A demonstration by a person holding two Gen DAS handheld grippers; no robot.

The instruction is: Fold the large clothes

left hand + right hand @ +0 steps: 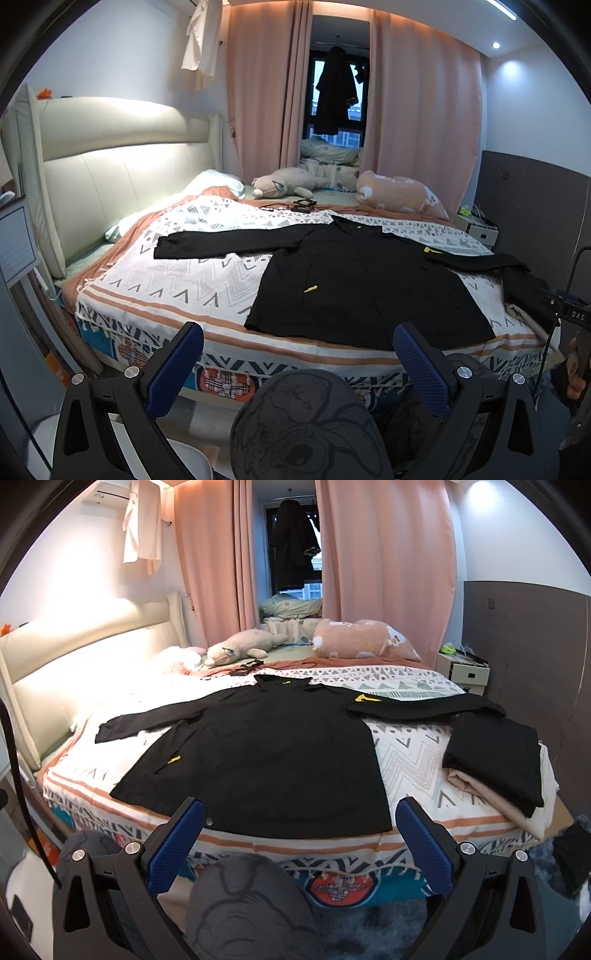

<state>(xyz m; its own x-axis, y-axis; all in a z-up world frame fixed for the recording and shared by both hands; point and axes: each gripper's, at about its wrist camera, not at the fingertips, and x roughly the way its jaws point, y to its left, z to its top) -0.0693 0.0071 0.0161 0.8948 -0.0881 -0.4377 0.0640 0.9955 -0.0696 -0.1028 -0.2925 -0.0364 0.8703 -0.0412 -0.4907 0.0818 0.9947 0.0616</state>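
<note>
Spread claw (299,834) before patterned bedspread (406,746)

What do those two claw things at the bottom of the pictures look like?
Both the left gripper and right gripper are black frames with silver bolts; their fingers carry blue textured pads.

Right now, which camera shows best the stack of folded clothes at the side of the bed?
The right wrist view. There the folded stack lies whole, a black piece on a beige one, beside the spread black jacket. The left wrist view shows only a dark part of it at the frame's right edge.
</note>
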